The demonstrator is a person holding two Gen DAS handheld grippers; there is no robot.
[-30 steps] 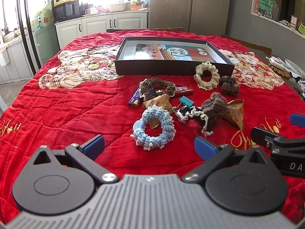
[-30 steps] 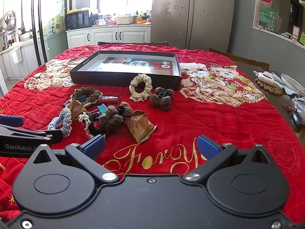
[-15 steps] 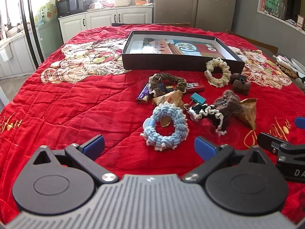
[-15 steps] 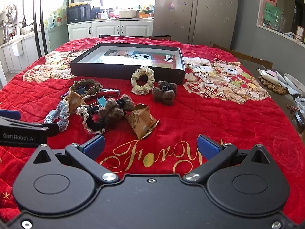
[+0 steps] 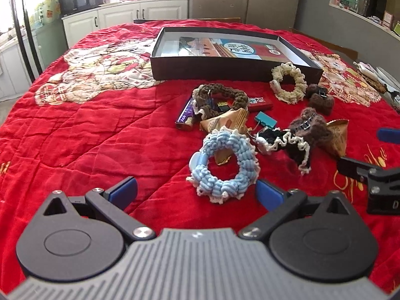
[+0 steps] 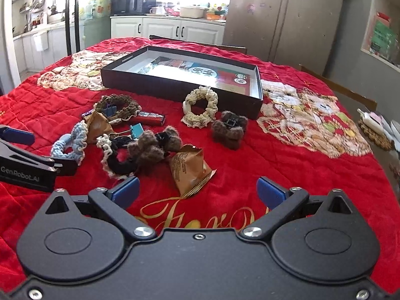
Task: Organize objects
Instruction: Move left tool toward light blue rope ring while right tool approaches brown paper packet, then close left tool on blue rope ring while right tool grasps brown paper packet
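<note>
A shallow black box (image 5: 232,68) (image 6: 175,85) lies open on the red cloth, with a printed sheet inside. In front of it lies a heap: a light blue scrunchie (image 5: 223,165) (image 6: 68,145), a brown one (image 5: 220,97), a cream one (image 5: 290,82) (image 6: 200,110), a black one with white trim (image 5: 290,145), fuzzy brown clips (image 6: 228,130), gold snack packets (image 6: 192,170), a teal binder clip (image 5: 266,120) and a purple tube (image 5: 185,116). My left gripper (image 5: 197,193) is open just short of the blue scrunchie. My right gripper (image 6: 198,191) is open before a gold packet.
The red quilted cloth (image 5: 87,137) covers the whole table. A woven coaster and small items (image 6: 375,130) sit at the right edge. Chair backs (image 6: 197,43) stand behind the table, with kitchen cabinets (image 6: 162,28) and a fridge (image 6: 282,15) beyond.
Both grippers have moved forward toward the heap; the blue scrunchie now lies close to the left fingertips, and the gold packet nears the right ones. Both stay open.
</note>
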